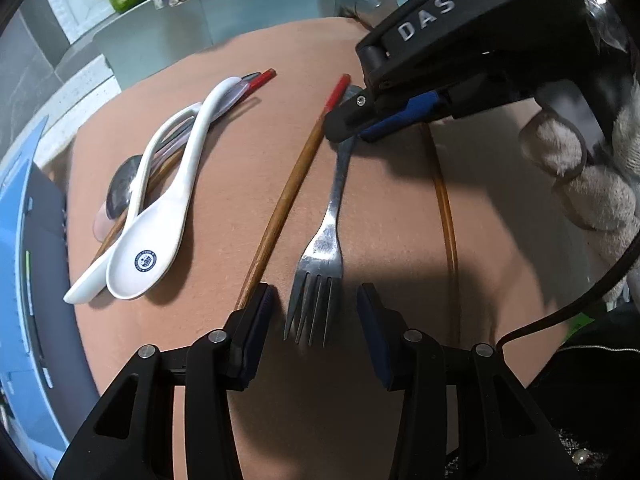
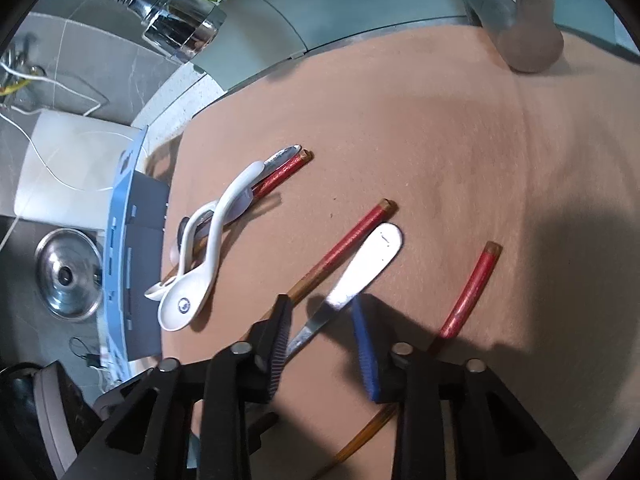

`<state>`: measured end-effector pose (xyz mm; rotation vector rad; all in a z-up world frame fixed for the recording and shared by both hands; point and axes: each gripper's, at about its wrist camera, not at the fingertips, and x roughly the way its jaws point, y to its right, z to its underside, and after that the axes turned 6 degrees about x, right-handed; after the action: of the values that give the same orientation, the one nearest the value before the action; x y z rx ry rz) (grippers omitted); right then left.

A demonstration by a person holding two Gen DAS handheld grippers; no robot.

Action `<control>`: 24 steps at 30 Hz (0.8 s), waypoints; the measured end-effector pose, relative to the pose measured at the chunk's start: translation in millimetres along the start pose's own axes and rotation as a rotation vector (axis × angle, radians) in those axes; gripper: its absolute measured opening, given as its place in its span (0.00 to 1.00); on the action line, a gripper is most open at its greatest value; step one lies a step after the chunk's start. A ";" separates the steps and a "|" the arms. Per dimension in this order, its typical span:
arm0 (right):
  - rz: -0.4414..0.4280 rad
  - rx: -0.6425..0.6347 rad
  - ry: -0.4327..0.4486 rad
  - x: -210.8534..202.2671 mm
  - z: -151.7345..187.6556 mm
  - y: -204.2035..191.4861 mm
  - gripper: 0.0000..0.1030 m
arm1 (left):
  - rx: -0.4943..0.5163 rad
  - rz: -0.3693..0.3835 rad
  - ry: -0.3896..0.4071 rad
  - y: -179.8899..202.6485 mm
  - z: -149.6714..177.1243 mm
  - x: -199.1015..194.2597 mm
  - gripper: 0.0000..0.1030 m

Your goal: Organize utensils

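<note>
A steel fork lies on the peach mat, tines toward my left gripper. That gripper is open, with the tines between its pads and a gap on each side. My right gripper comes in from the upper right of the left wrist view as the right gripper. It is shut on the fork's flat handle, which runs slantwise from the blue pad to the black one. A red-tipped wooden chopstick lies just left of the fork. A second chopstick lies to the right.
Two white ceramic spoons are heaped with a metal spoon and another chopstick at the left. A blue rack borders the mat's left edge, beside a pot lid. Faucets stand at the back. A gloved hand holds the right gripper.
</note>
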<state>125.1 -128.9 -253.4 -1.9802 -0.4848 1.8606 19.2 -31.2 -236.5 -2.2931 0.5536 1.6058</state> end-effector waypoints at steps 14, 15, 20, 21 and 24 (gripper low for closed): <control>-0.080 0.041 -0.020 1.0 2.3 9.9 0.00 | -0.049 0.050 0.047 -2.6 18.7 -14.5 0.22; -0.094 0.061 -0.026 1.3 1.3 13.2 0.01 | -0.053 0.057 0.050 -4.3 19.2 -14.8 0.22; -0.137 0.158 -0.054 3.4 -3.2 26.2 0.04 | -0.071 0.081 0.057 -4.9 21.5 -20.7 0.22; -0.131 0.154 -0.054 3.6 -3.5 24.7 0.04 | -0.070 0.081 0.057 -4.1 21.6 -21.6 0.22; -0.096 0.132 -0.056 2.8 -3.3 14.8 0.08 | -0.066 0.084 0.058 -3.3 21.6 -22.4 0.22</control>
<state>128.5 -140.5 -263.0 -1.7928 -0.4527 1.8442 -4.0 -15.5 -222.7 -2.4015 0.6268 1.6225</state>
